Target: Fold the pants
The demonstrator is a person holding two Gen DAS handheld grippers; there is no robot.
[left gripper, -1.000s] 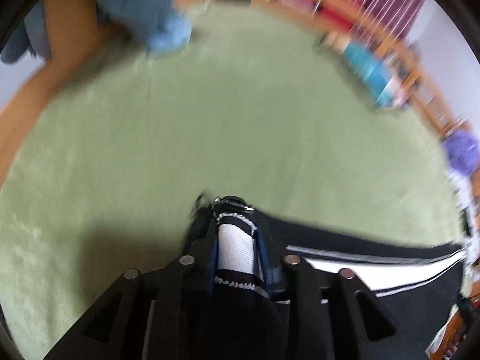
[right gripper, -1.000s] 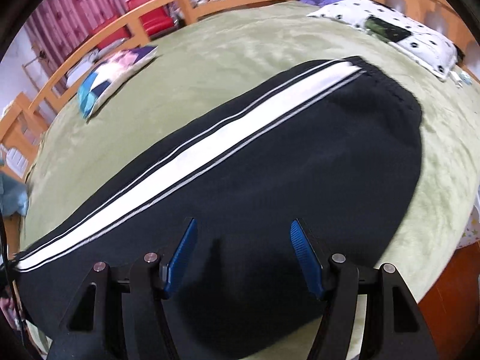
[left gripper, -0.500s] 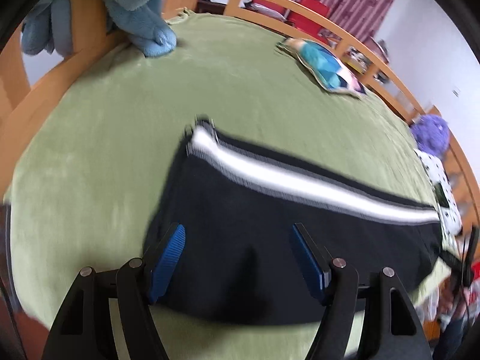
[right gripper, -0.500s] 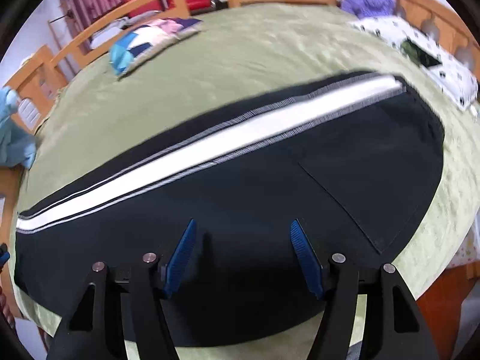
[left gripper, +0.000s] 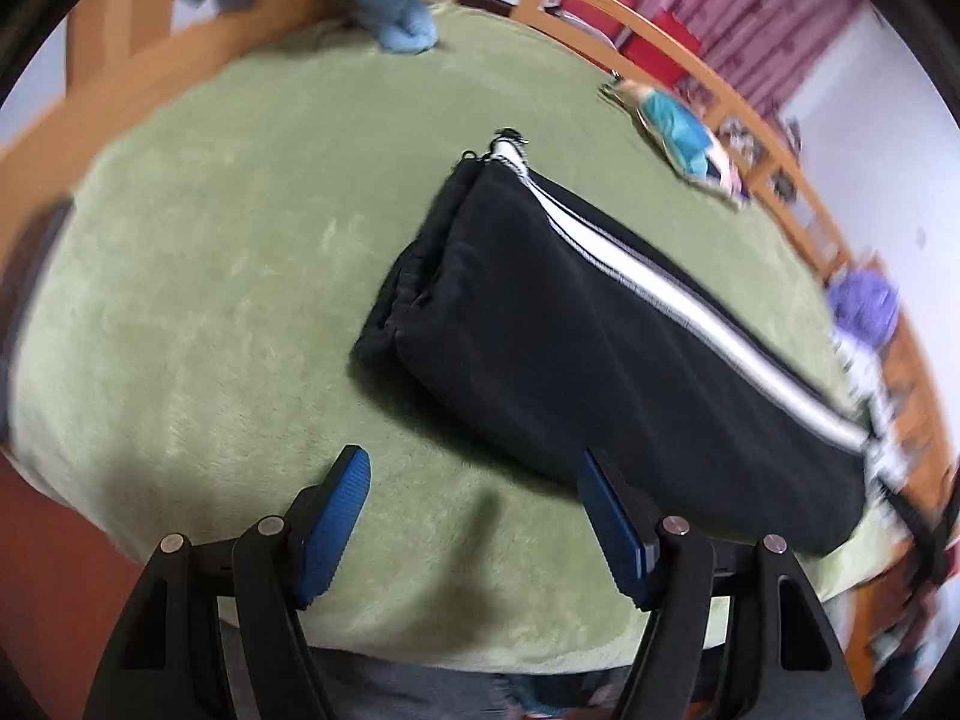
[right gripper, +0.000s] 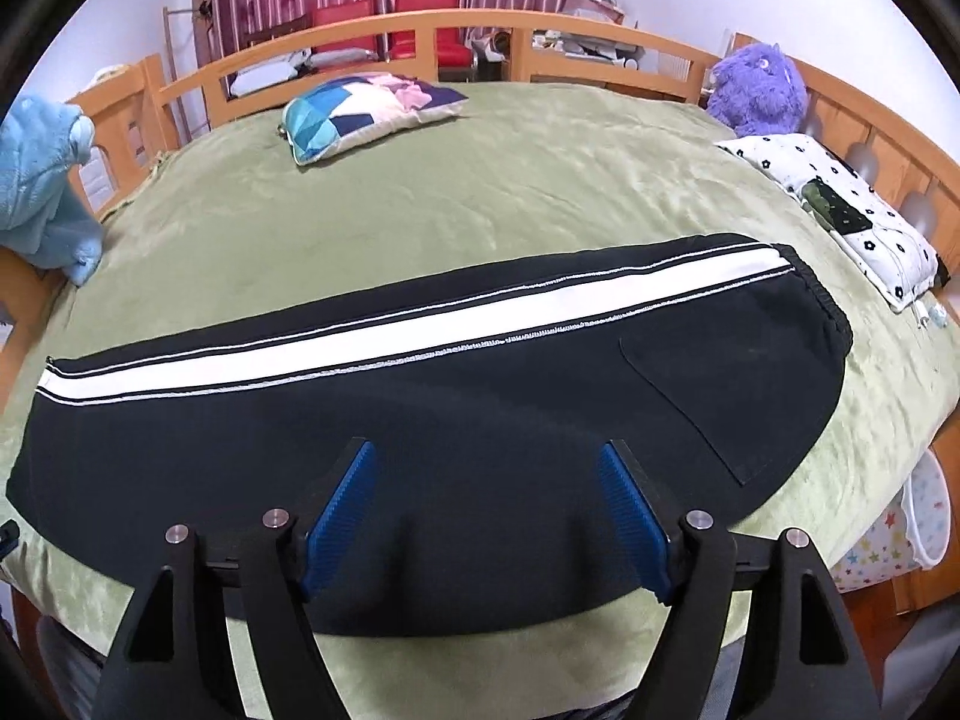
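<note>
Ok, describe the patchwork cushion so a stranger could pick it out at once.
Start at the big bed with the green blanket. At its far side, by the wooden rail, lies the patchwork cushion. Unlike the white flower-print pillow and purple plush toy, it has teal, navy, pink and white patches.

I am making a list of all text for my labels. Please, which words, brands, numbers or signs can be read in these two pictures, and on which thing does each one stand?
None can be read.
Pants: a white stripe only, no lettering or logo visible.
Patchwork cushion: coloured patches, no text.
White pillow: black flower prints, not letters.
Items behind the bed rail: too small to tell.
</note>
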